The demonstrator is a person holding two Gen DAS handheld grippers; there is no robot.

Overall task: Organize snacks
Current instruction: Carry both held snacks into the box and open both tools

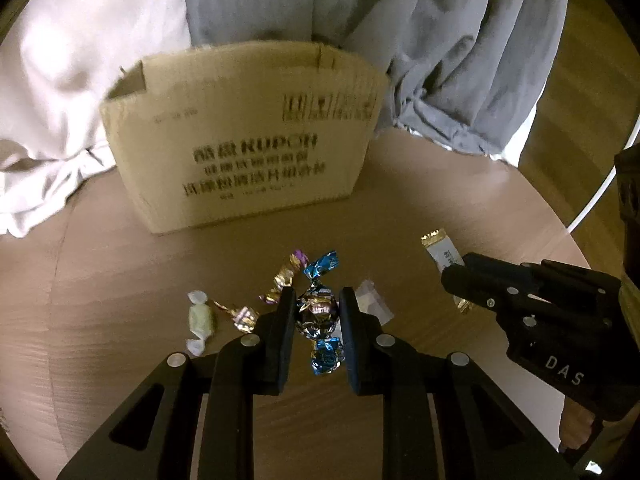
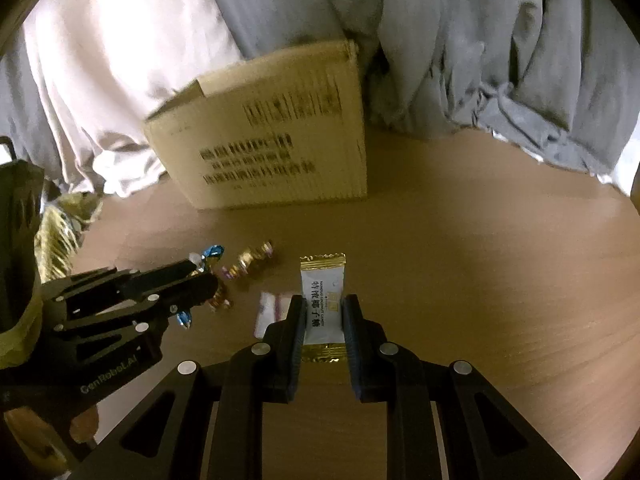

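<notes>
The round wooden table (image 1: 440, 208) carries everything, pushed up against bedding: a grey quilt (image 1: 460, 60) and a pale sheet (image 1: 80, 72) hang down behind its far edge. At the back of the table stands an open cardboard box (image 1: 248, 136), printed face toward the cameras and flaps up, so it is probably the place where the snacks are meant to go; what it already holds is hidden from both views. In front of it the loose sweets lie scattered near one another, which suits picking them one at a time. The left hand-held gripper (image 1: 318, 312) is narrowed onto a foil-wrapped candy (image 1: 318, 314) with blue twisted ends, one pad pressing each side of its body; whether the candy is lifted clear of the table I cannot tell. The right hand-held gripper (image 2: 323, 320) is likewise narrowed around a white coconut candy packet (image 2: 323, 300) with gold crimped ends, gripping its long sides so the flat packet stays level. Working both at once looks like a way to carry two sweets to the box in one trip. Left on the table are a small white sachet (image 1: 372, 304) just beside the left gripper's right finger, a gold-wrapped candy with a purple end (image 1: 285, 276) beyond its left finger, a smaller gold candy (image 1: 240, 314), and a pale green twist-wrapped candy (image 1: 202, 320) furthest left. These are light and crinkly, so a soft pinch on the body rather than the wrapper tail seems safest.
</notes>
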